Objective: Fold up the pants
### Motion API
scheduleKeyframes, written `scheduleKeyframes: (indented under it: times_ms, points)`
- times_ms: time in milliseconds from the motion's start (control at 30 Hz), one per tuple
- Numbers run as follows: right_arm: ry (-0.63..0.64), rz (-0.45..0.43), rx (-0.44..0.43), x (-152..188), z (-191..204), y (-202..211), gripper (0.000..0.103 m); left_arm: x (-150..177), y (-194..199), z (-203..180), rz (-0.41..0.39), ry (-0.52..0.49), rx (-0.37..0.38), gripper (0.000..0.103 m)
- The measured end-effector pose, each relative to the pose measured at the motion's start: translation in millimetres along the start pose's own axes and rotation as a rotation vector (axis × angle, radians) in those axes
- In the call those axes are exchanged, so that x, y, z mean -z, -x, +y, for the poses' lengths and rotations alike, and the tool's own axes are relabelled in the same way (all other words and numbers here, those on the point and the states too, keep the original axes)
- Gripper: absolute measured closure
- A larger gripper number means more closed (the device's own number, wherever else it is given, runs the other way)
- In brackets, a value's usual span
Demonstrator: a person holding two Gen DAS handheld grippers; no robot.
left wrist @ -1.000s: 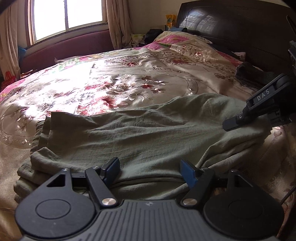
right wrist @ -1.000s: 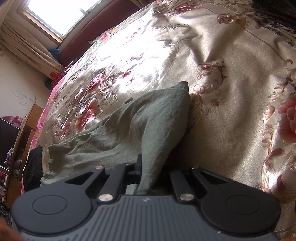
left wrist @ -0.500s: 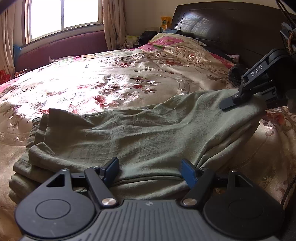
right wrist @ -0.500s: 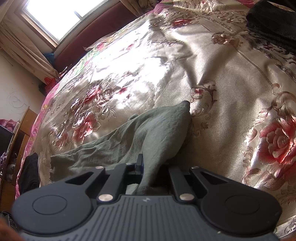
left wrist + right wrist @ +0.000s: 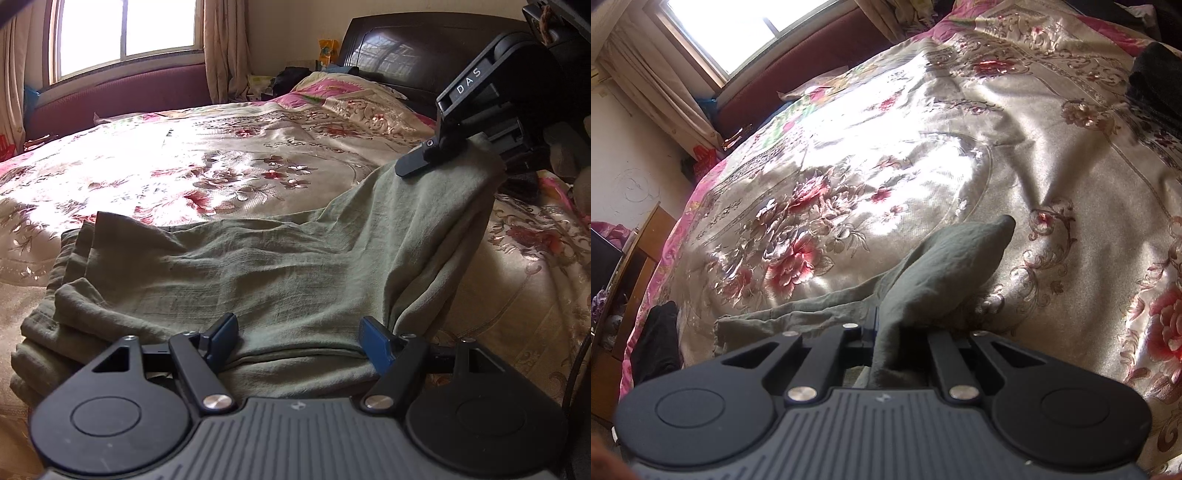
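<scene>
Pinching one end of the olive pants (image 5: 258,280) clear of the floral bedspread (image 5: 221,166), the right gripper (image 5: 882,328) grips tight; the left gripper (image 5: 299,332) sits spread over the flat part

In the right wrist view, the green pants (image 5: 945,266) cover the fingers of the right gripper (image 5: 882,343), so their tips are not visible. The lower edge of the pants goes under the body of the left gripper (image 5: 299,343) and is hidden there. The dark cloth (image 5: 1156,85) at the right edge is cut off. The small things beside the headboard (image 5: 402,55) are too small to tell.
</scene>
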State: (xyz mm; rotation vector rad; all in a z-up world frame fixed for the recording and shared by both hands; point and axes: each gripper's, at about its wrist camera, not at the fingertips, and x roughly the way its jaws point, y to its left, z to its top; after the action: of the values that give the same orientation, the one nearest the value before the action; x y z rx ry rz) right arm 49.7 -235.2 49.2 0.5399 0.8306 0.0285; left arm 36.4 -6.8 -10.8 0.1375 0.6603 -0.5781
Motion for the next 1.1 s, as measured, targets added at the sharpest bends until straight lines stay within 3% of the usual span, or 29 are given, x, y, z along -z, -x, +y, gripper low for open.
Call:
scheduleKeyframes:
  times_ms: [500, 833, 1100]
  points:
    - [0.148, 0.058, -0.105, -5.3, 92.5, -48.1, 0.097, 1.1, 11.6, 20.0, -0.020, 0.073, 0.030, 0.017]
    - [0.237, 0.139, -0.163, 11.1, 152.5, -86.0, 0.097, 4.6, 26.1, 52.4, -0.028, 0.193, 0.032, 0.017]
    - [0.376, 0.209, -0.127, 40.5, 188.4, -99.9, 0.096, 14.9, 46.0, 63.7, -0.030, 0.205, 0.037, 0.017]
